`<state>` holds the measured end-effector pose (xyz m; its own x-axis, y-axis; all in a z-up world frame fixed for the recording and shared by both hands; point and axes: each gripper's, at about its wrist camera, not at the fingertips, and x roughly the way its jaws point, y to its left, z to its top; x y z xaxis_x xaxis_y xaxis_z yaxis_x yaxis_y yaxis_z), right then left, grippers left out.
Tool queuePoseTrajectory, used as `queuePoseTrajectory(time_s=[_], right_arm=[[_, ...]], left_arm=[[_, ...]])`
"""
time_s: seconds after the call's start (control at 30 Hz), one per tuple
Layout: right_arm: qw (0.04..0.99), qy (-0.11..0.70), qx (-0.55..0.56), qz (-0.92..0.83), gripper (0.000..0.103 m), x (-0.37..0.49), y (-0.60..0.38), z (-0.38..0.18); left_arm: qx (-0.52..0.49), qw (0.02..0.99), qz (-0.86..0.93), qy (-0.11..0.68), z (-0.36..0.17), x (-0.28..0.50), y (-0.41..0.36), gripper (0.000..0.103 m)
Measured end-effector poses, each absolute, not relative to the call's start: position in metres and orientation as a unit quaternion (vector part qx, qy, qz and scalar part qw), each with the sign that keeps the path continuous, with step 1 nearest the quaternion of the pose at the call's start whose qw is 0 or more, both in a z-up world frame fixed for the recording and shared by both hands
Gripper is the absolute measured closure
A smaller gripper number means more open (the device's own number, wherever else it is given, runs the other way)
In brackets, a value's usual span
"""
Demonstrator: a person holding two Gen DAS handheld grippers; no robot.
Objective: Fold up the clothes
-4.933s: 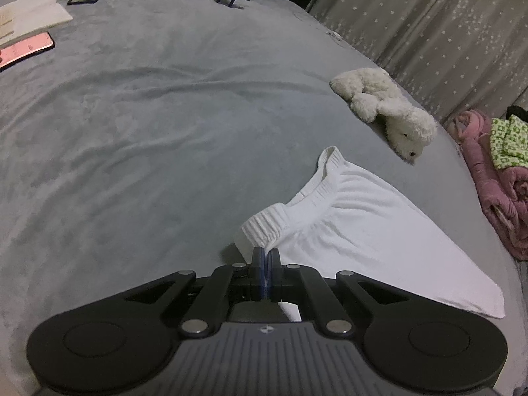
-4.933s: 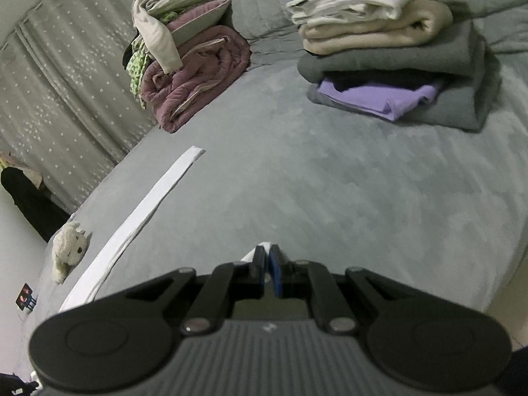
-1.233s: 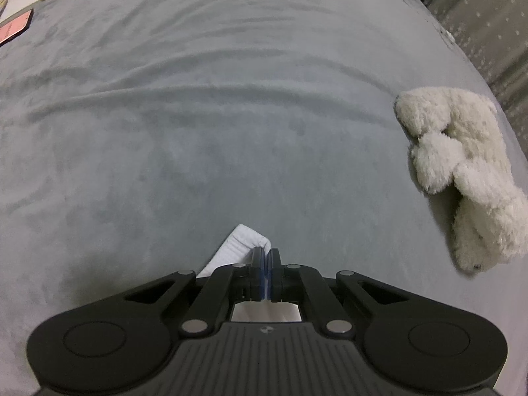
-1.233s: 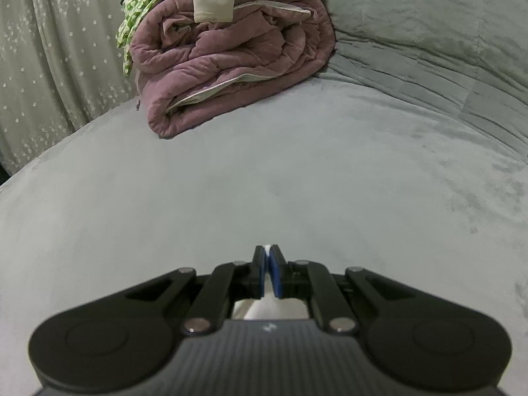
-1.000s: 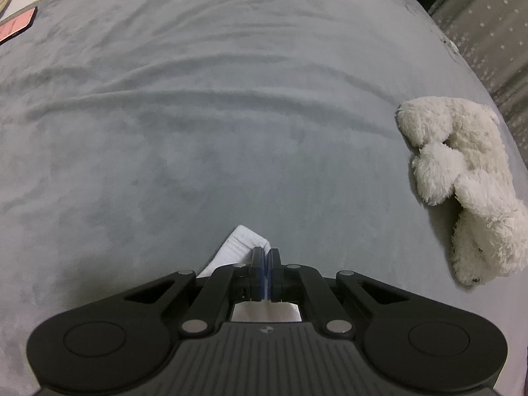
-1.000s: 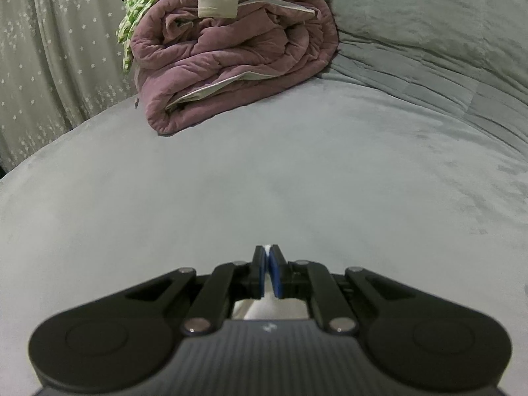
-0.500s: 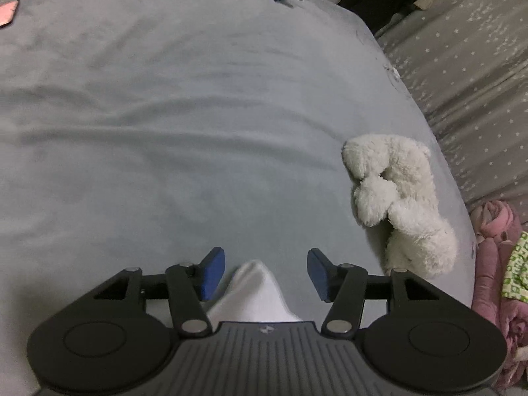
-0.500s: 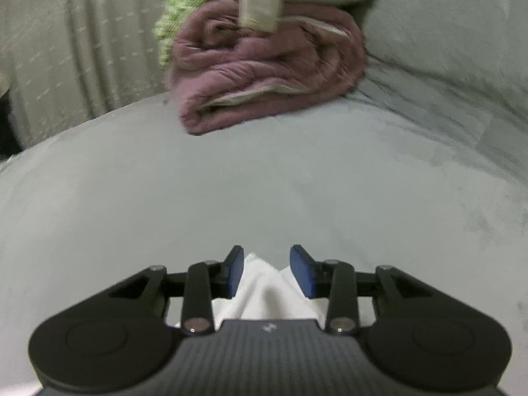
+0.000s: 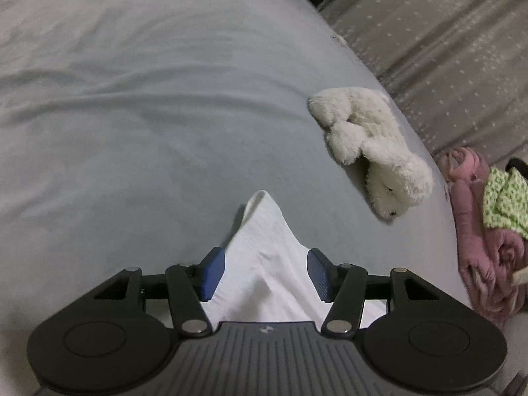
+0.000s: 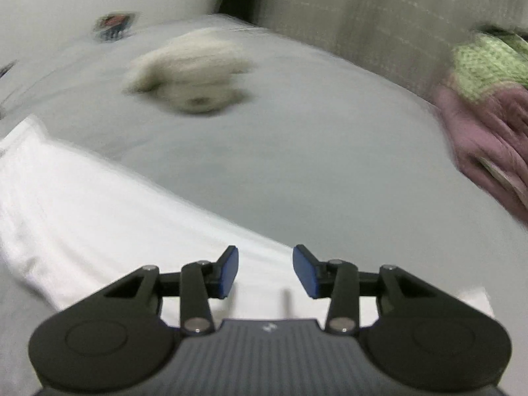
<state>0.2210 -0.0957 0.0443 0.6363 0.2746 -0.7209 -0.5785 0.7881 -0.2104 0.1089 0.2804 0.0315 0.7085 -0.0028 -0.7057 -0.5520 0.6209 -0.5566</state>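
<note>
On the grey bed, the white garment lies flat, one corner peaked between the blue pads of the left gripper, whose jaws stand apart, holding nothing; the right gripper is likewise spread above the cloth. A fold looks just laid; next, both need 1 fresh edge to pinch, clear of the plush toy

I see a white garment at lower centre, a plain grey bedspread, a cream plush toy at right, a pink quilt, green-patterned cloth, and blue pads.
</note>
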Motion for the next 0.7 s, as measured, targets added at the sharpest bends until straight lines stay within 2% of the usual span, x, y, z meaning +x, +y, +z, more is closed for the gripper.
queuePoseTrajectory(time_s=[0.1,0.2,0.27,0.3,0.37,0.4,0.53,0.7], right_arm=[[0.853,0.352,-0.238,0.303,0.065,0.227,-0.055,0.042],[0.826,0.361,-0.269,0.341,0.067,0.234,-0.023,0.035],[0.806,0.372,-0.305,0.345,0.078,0.240,-0.006,0.025],[0.803,0.374,-0.305,0.349,0.079,0.243,-0.003,0.024],[0.801,0.379,-0.297,0.357,0.094,0.249,0.000,0.024],[0.801,0.379,-0.292,0.360,0.098,0.251,0.000,0.024],[0.804,0.362,-0.313,0.354,0.098,0.243,0.007,0.023],[0.814,0.358,-0.307,0.338,0.092,0.245,0.012,0.022]], left_arm=[[-0.390,0.836,0.154,0.353,0.023,0.115,0.276,0.050],[-0.354,0.843,0.161,0.371,0.020,0.121,0.268,0.070],[-0.333,0.849,0.165,0.376,0.020,0.124,0.264,0.084],[-0.329,0.849,0.167,0.378,0.019,0.124,0.264,0.088],[-0.321,0.848,0.171,0.384,0.018,0.124,0.265,0.101],[-0.314,0.849,0.174,0.388,0.018,0.124,0.265,0.103],[-0.295,0.851,0.179,0.396,0.019,0.124,0.261,0.103],[-0.274,0.854,0.175,0.406,0.021,0.125,0.259,0.103]])
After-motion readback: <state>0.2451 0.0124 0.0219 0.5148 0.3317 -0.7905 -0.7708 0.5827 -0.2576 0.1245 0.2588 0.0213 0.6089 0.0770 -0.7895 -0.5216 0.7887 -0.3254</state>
